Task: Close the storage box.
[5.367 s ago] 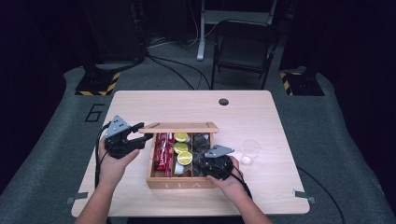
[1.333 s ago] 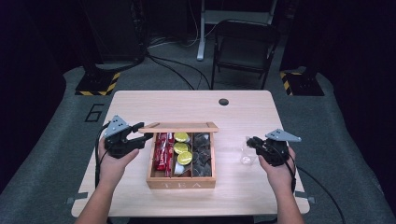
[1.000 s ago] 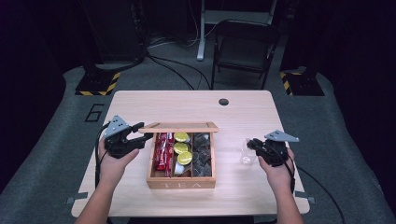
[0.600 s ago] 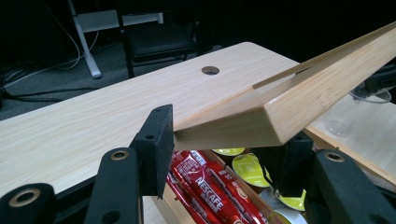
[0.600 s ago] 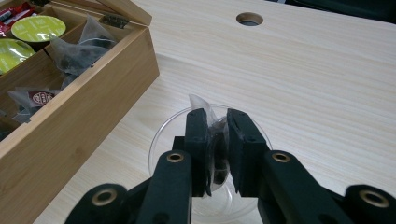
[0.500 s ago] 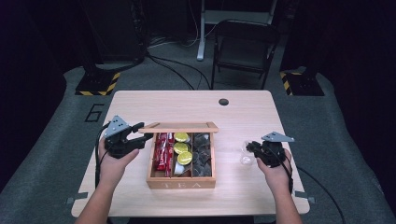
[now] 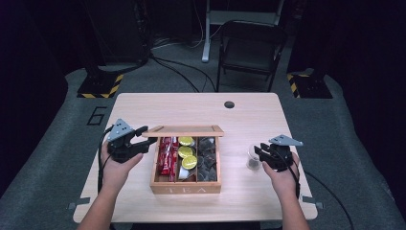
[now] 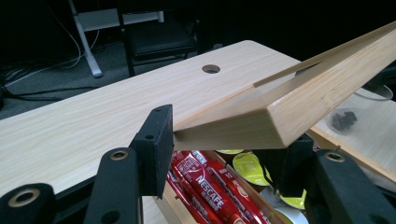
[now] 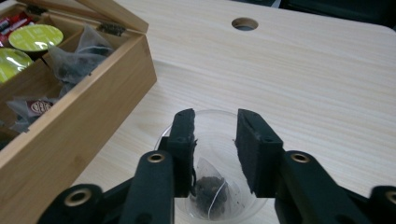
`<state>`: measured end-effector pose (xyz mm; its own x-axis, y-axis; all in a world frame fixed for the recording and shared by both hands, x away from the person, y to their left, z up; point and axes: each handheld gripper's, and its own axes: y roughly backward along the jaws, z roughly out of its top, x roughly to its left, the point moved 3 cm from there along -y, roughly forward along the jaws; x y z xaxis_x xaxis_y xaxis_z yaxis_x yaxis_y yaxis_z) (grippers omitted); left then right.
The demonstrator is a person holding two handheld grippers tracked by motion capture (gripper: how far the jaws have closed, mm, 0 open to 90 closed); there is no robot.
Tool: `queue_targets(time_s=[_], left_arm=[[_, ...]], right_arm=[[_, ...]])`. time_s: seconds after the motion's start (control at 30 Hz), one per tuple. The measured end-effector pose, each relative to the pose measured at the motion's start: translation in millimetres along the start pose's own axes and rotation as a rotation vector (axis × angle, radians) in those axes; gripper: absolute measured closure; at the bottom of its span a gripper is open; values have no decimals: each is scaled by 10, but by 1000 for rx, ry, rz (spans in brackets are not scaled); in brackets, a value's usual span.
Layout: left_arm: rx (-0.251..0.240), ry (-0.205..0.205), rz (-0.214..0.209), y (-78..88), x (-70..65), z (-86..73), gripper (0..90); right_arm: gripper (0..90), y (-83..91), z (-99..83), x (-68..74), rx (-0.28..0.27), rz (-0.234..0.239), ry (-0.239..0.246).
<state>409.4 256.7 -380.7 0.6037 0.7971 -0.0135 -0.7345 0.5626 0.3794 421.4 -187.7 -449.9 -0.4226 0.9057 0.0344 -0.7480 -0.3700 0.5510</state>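
Two grippers at work, box lid [image 8: 280,112] is clamped by left gripper [image 7: 143,142] at nine o'clock of the box [image 7: 186,184], right gripper [image 9: 215,149] jaws just parted over tea bag [image 9: 210,186], released into the cup [image 9: 163,135] at three o'clock.

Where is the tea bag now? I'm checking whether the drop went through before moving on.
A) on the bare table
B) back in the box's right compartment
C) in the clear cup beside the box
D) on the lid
C: the tea bag lies inside the clear cup, under the right gripper, whose jaws have just been opening and stand apart from it.
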Motion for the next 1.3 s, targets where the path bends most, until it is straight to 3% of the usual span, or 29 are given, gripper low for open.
queue_targets(time_s=[0.13, 0.23, 0.53, 0.63, 0.83, 1.3], left_arm=[[-2, 1, 5, -1, -6, -3, 483], [4, -2, 6, 3, -11, -7, 483], [12, -6, 9, 14, -27, -24, 483], [9, -6, 12, 17, -36, -29, 484], [15, -7, 8, 38, -51, -45, 484], [31, -3, -1, 96, -99, -123, 487]], right_arm=[[612, 41, 64, 69, -33, 20, 7], [587, 66, 127, 167, -54, 48, 44], [545, 162, 324, 510, -120, 140, 119], [542, 209, 391, 639, -135, 199, 131], [526, 287, 515, 876, -162, 247, 171], [520, 178, 604, 1051, -168, 301, 205]])
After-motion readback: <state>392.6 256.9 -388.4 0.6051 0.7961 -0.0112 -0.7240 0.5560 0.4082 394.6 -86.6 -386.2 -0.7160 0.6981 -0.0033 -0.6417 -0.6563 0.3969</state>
